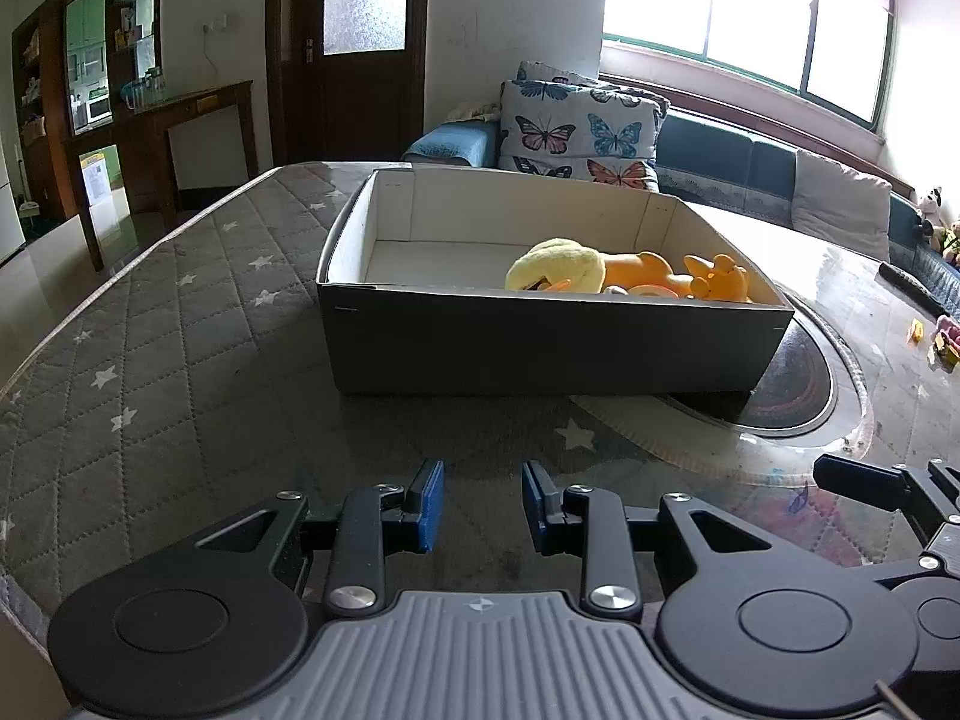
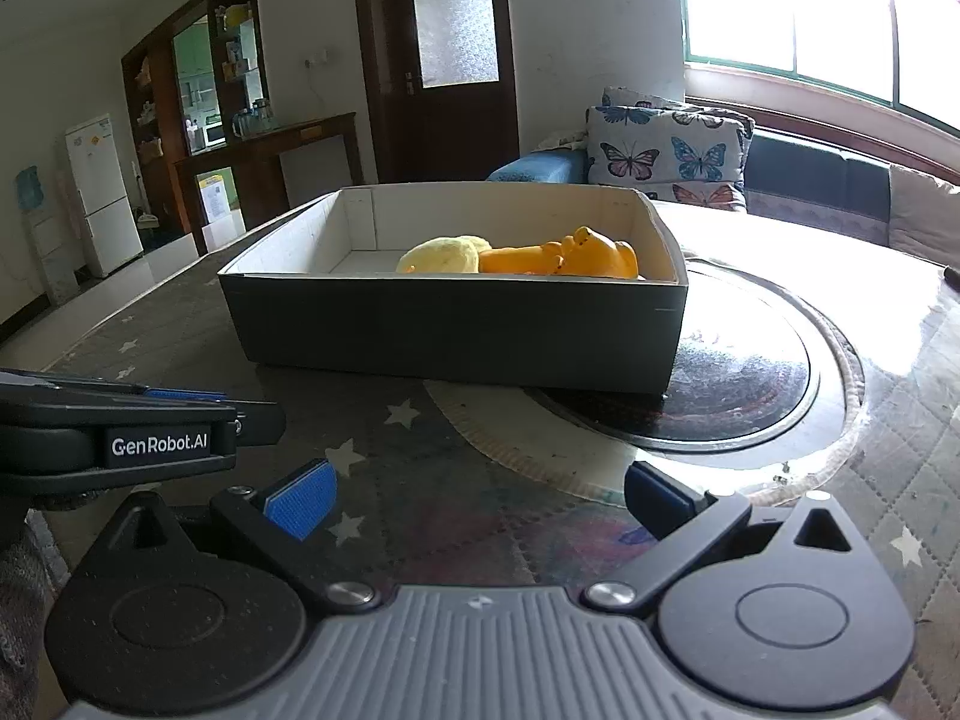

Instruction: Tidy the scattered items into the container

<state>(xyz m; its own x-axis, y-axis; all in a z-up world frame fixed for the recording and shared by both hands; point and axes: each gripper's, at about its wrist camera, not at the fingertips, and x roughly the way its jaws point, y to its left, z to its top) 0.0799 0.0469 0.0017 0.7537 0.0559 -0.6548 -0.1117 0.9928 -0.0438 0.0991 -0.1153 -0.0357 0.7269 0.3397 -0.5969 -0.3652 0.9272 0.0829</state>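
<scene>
A dark box with white inside (image 1: 540, 342) stands on the table ahead of both grippers; it also shows in the right wrist view (image 2: 456, 330). In it lie a pale yellow plush (image 1: 555, 267) (image 2: 441, 255) and an orange toy (image 1: 678, 282) (image 2: 570, 258). My left gripper (image 1: 483, 501) is low over the table, near the box's front, its blue pads a small gap apart and empty. My right gripper (image 2: 480, 495) is wide open and empty, beside the left one. Small scattered toys (image 1: 945, 339) lie far right on the table.
The table has a grey star-patterned quilted cover (image 1: 150, 360) under glass, with a round dark hotplate (image 2: 738, 378) under the box's right corner. A dark remote (image 1: 912, 288) lies at the far right. A sofa with butterfly cushions (image 1: 576, 132) stands behind.
</scene>
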